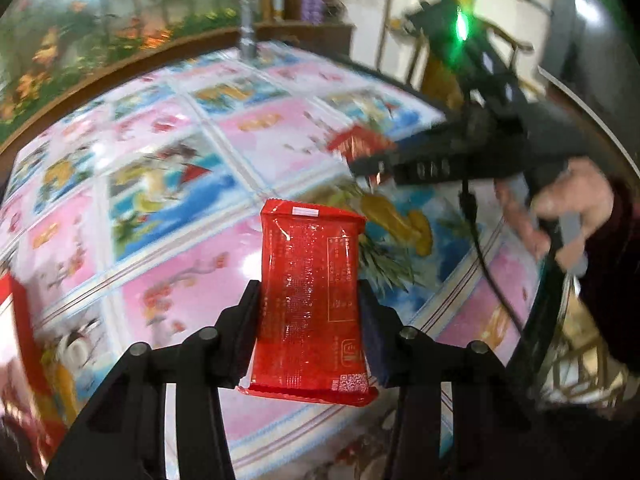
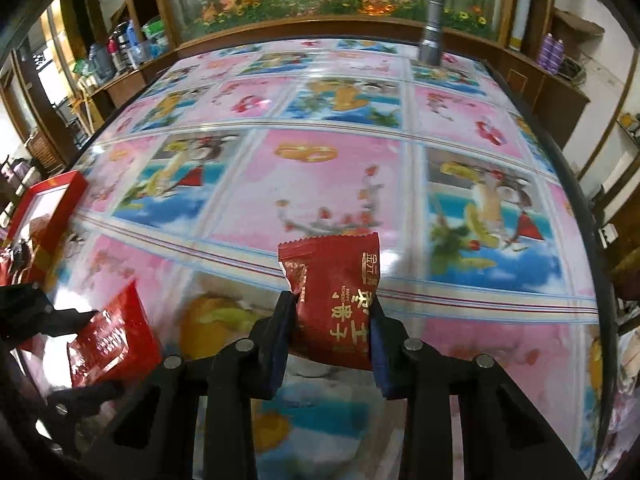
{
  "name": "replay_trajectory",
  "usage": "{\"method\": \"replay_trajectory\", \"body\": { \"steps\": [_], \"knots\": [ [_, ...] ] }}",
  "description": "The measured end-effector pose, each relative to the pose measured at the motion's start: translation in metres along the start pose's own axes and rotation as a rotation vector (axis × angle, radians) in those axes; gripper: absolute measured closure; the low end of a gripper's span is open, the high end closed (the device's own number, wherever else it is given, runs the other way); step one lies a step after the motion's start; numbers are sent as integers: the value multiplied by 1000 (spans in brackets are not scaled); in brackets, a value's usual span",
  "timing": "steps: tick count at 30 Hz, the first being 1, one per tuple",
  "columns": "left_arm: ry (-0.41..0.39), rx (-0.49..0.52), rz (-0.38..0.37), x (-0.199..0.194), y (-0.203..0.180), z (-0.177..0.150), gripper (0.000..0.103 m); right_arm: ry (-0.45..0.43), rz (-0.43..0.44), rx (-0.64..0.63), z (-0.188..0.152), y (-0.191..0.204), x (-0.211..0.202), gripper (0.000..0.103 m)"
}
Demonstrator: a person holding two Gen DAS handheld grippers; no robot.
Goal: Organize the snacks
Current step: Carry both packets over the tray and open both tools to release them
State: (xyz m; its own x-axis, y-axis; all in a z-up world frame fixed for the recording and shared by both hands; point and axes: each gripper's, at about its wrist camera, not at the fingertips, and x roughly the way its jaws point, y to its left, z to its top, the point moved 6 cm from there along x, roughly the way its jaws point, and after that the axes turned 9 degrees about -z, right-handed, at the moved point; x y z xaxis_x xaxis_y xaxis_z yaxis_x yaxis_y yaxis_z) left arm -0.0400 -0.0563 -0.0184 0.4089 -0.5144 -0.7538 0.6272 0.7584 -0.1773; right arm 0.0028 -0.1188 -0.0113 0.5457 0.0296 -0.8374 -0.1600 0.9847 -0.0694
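My left gripper (image 1: 310, 292) is shut on a long bright red snack packet (image 1: 310, 280), which it holds upright above the table. In the right wrist view that gripper (image 2: 92, 354) and its packet (image 2: 110, 340) show at the lower left. My right gripper (image 2: 332, 308) is shut on a dark red snack packet (image 2: 336, 296) with gold characters, pinched at its sides and lifted off the table. In the left wrist view the right gripper (image 1: 372, 168) reaches in from the right with its packet (image 1: 358, 142), blurred.
A red box (image 2: 48, 208) with a white inside stands at the table's left edge. The table (image 2: 320, 176) has a glossy pink and blue picture cover. A grey metal cylinder (image 2: 434, 28) stands at the far edge. A hand (image 1: 572, 208) grips the right gripper's handle.
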Motion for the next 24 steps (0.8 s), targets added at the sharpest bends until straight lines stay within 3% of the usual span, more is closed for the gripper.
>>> {"method": "replay_trajectory", "body": {
  "steps": [4,6,10,16,24],
  "knots": [
    [-94,-45,123,-42,17,-5,59,0,105,3,7,32,-8,68],
    [-115,-83,223,-64,34,-12,59,-13,165,-11,14,57,-15,68],
    [-154,-184,406,-112,76,-34,59,-27,282,-51,28,118,-25,69],
    [-212,-354,578,-181,141,-84,59,-46,441,-132,44,235,-41,69],
    [-217,-536,669,-215,201,-145,59,-39,522,-235,33,350,-49,69]
  ]
}}
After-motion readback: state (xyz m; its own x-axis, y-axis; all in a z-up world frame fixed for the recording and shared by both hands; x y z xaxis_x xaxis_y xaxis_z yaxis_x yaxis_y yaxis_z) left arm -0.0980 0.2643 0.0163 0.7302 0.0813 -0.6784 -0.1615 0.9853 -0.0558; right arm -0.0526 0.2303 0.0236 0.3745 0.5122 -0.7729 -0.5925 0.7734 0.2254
